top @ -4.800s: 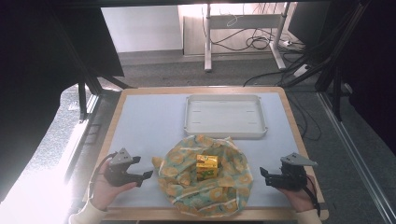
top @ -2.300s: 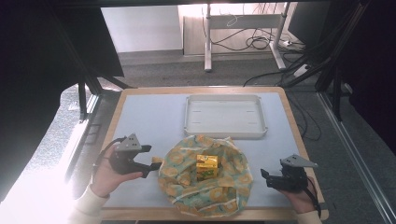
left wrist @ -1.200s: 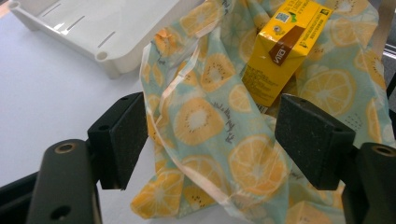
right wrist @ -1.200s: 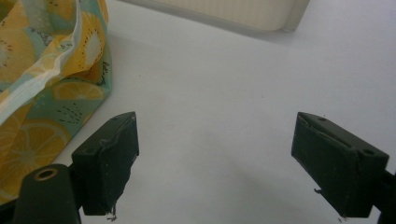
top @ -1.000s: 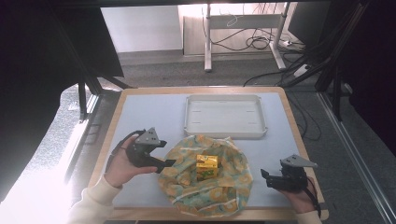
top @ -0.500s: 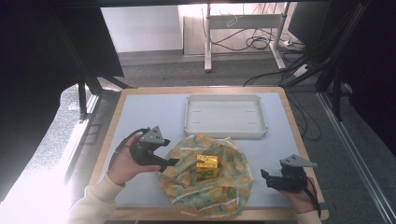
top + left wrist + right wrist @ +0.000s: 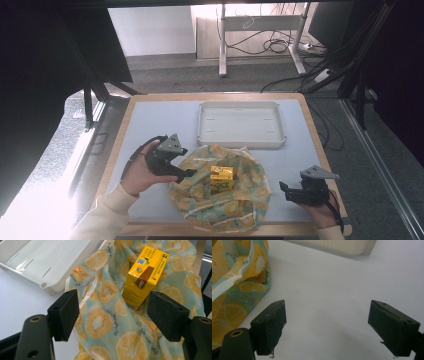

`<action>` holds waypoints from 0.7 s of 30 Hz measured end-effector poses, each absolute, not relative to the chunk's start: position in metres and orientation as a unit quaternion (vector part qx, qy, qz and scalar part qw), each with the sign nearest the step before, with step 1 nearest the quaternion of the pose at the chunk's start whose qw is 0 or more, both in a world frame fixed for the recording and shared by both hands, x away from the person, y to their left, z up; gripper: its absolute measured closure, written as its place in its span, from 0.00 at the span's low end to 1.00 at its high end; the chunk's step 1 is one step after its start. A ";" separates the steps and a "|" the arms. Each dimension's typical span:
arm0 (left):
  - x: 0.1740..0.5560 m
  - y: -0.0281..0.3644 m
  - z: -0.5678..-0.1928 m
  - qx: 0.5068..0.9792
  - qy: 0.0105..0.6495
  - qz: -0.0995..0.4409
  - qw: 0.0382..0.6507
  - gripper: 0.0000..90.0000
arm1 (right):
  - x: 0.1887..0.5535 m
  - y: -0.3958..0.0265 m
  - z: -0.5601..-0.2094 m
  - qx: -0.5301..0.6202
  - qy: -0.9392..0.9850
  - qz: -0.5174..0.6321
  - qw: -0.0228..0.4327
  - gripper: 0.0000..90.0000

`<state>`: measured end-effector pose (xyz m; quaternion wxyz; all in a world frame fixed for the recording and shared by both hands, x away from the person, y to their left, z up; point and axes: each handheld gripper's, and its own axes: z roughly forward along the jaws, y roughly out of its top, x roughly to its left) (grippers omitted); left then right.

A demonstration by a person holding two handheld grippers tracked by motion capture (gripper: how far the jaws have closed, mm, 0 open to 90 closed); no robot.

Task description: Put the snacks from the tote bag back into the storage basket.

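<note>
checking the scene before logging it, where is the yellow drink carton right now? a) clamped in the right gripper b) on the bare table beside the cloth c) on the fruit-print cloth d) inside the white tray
c: the drink carton sits on the fruit-print cloth, in front of the empty white tray; the left gripper is open around nothing, with the carton beyond it, and the right gripper is open over the bare table.

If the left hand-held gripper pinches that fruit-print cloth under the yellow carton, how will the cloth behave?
The thin cloth printed with orange slices lies rumpled in soft folds, so it would probably drape limply rather than hold its shape. The yellow drink carton rests on it, so lifting an edge may tip or slide the carton. The open left hand-held gripper should bunch it easily.
</note>
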<state>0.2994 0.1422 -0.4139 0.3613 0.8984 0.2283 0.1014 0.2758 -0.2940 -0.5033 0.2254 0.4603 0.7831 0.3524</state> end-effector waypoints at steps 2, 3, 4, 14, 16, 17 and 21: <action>0.300 0.140 -0.413 0.899 0.226 0.102 0.360 0.29 | 0.276 -0.294 -0.503 0.461 0.783 0.352 0.225 0.17; 0.300 0.140 -0.413 0.899 0.226 0.102 0.360 0.29 | 0.276 -0.294 -0.503 0.461 0.783 0.352 0.225 0.17; 0.300 0.139 -0.412 0.900 0.225 0.101 0.360 0.29 | 0.276 -0.294 -0.503 0.461 0.783 0.352 0.225 0.17; 0.304 0.126 -0.410 0.907 0.208 0.099 0.353 0.29 | 0.276 -0.294 -0.504 0.461 0.784 0.351 0.223 0.17; 0.303 0.123 -0.411 0.908 0.204 0.097 0.352 0.29 | 0.276 -0.294 -0.504 0.461 0.784 0.350 0.223 0.17; 0.303 0.123 -0.411 0.908 0.204 0.097 0.352 0.29 | 0.276 -0.294 -0.504 0.461 0.784 0.350 0.223 0.17; 0.303 0.118 -0.411 0.911 0.198 0.093 0.349 0.29 | 0.276 -0.294 -0.504 0.461 0.784 0.351 0.223 0.17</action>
